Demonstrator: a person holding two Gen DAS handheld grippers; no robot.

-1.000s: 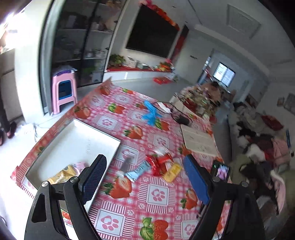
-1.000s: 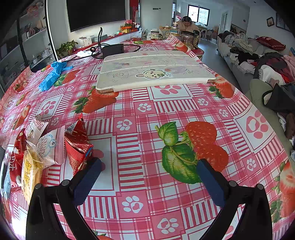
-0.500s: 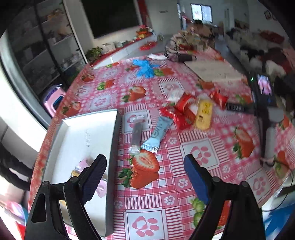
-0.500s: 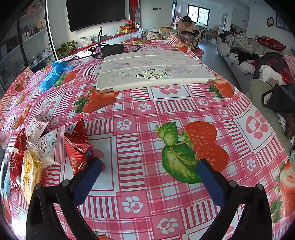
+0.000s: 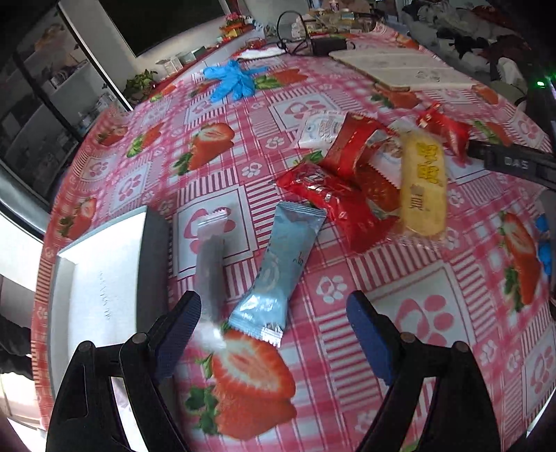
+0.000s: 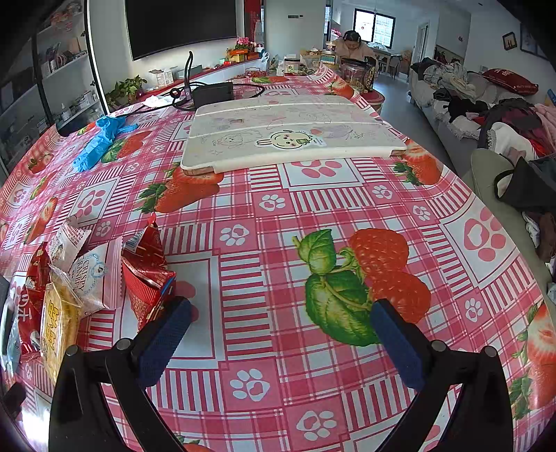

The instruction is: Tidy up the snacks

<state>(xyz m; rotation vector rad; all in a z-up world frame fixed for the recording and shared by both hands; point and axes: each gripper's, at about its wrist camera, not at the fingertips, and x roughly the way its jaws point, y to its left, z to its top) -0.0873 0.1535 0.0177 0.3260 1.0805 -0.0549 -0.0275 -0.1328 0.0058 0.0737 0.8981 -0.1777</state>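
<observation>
Home living room: wall TV (image 6: pixel 180 26), sofa (image 6: pixel 451 104) piled with clothes, shelving (image 6: pixel 62 69), houseplant (image 6: pixel 127 88), table in strawberry oilcloth (image 6: pixel 278 243).

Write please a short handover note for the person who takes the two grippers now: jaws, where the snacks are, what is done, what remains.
Left gripper: jaws open, empty, above the light blue packet and the grey packet.
Right gripper: jaws open, empty, beside a red packet.
White tray lies left of the grey packet; what it holds cannot be seen now.
Left to do: the blue, grey, red and yellow packets are loose on the tablecloth.
</observation>
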